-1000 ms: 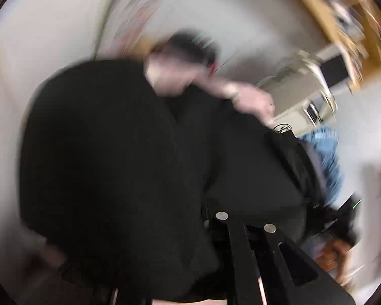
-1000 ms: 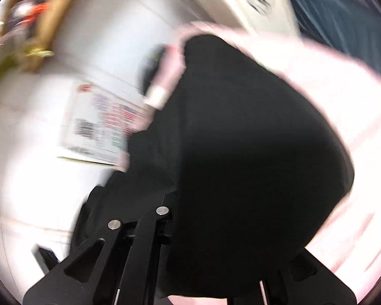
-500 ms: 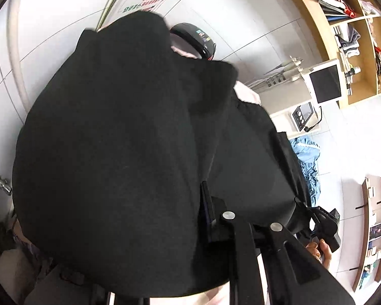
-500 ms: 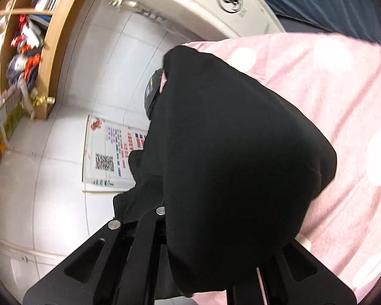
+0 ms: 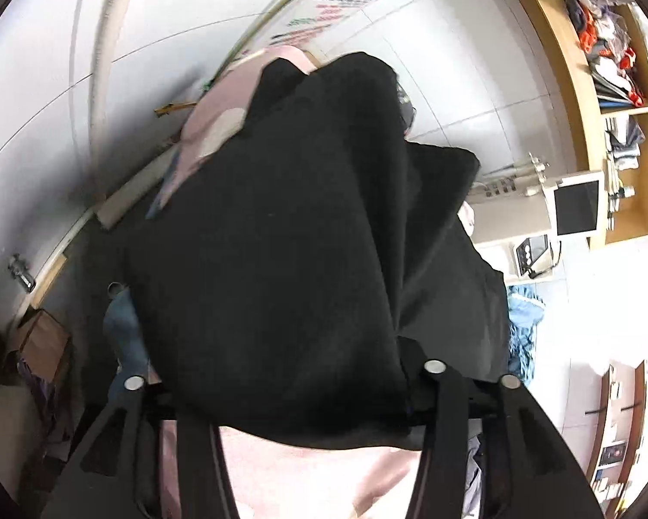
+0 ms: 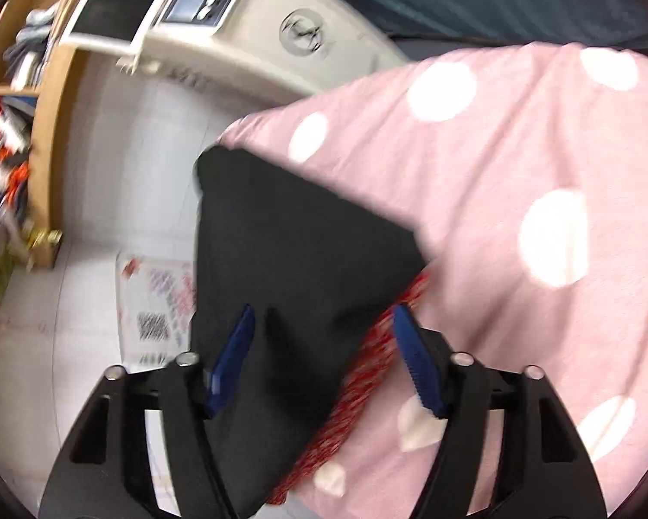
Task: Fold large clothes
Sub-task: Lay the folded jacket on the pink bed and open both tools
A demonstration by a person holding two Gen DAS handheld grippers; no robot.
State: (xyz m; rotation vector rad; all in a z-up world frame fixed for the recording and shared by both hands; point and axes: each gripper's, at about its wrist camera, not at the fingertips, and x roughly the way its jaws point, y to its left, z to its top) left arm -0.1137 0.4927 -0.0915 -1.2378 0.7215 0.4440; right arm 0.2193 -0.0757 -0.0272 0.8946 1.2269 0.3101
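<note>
A large black garment (image 5: 289, 233) fills the left wrist view and drapes over my left gripper (image 5: 280, 393), hiding its fingertips; the two finger arms stand apart. In the right wrist view the black garment (image 6: 289, 268) lies on a pink cloth with white dots (image 6: 518, 181). My right gripper (image 6: 326, 354) is open, its blue pads (image 6: 414, 359) wide apart on either side of the garment's edge. A red knitted piece (image 6: 367, 372) shows under the black fabric.
A beige machine with a screen (image 6: 220, 21) stands behind the pink surface. Wooden shelves with clothes (image 5: 617, 86) are on the wall. A blue garment (image 5: 522, 320) lies on the floor. A poster (image 6: 155, 302) hangs on the tiled wall.
My right gripper has opened and let go of the black garment, which now lies on the pink cloth. The left gripper's arms have spread apart and the garment has dropped lower.
</note>
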